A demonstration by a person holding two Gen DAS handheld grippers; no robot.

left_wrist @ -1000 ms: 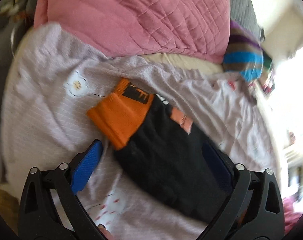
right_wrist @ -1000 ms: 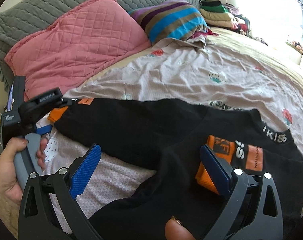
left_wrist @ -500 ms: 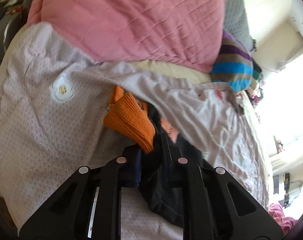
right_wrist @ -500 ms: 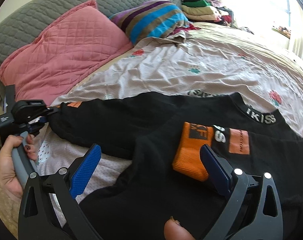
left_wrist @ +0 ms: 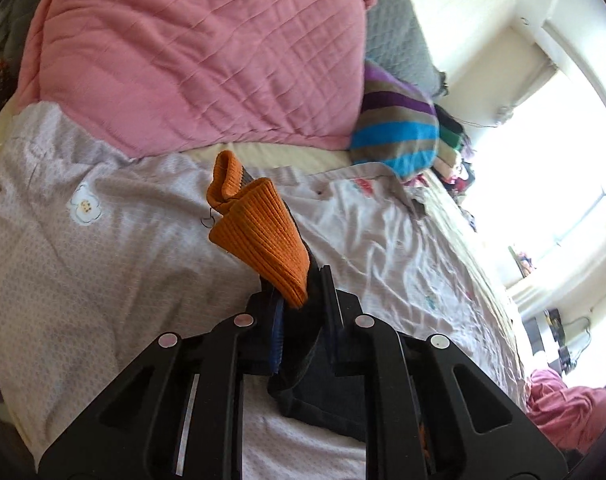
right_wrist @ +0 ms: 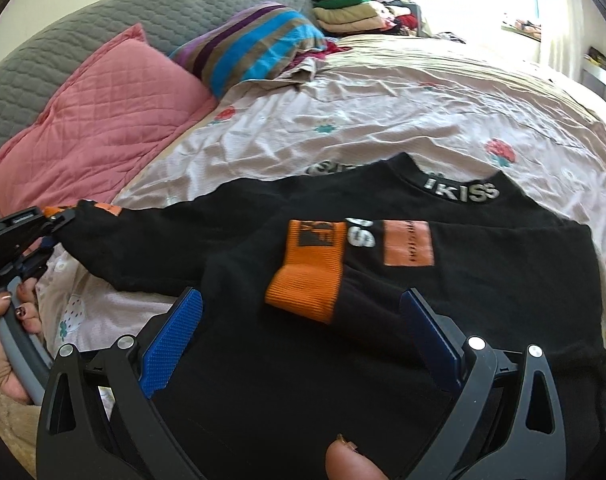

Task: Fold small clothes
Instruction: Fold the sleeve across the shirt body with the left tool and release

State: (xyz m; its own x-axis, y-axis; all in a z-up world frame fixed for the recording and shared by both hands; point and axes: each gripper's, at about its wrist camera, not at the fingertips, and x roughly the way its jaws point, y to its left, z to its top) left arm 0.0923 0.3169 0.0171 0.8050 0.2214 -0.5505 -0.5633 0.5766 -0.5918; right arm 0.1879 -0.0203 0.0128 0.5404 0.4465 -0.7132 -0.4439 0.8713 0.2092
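Observation:
A small black sweatshirt (right_wrist: 483,280) with orange cuffs and an "IKISS" collar lies on the bedspread (right_wrist: 383,120). One sleeve is folded across its front, with its orange cuff (right_wrist: 307,272) on top. My left gripper (left_wrist: 301,292) is shut on the other sleeve (left_wrist: 303,368) just behind its orange cuff (left_wrist: 259,236) and holds it off the bed; the gripper also shows at the left of the right wrist view (right_wrist: 43,224). My right gripper (right_wrist: 299,320) is open and empty, low over the sweatshirt near the folded cuff.
A pink quilted pillow (right_wrist: 99,120) and a striped pillow (right_wrist: 255,40) lie at the head of the bed against a grey headboard cover (right_wrist: 103,28). A stack of folded clothes (right_wrist: 351,8) sits at the far side. A pink garment (left_wrist: 571,412) lies at the bed's edge.
My left gripper closed on the sleeve near its orange cuff and lifted it off the bed. My right gripper drew back slightly and stayed open over the sweatshirt.

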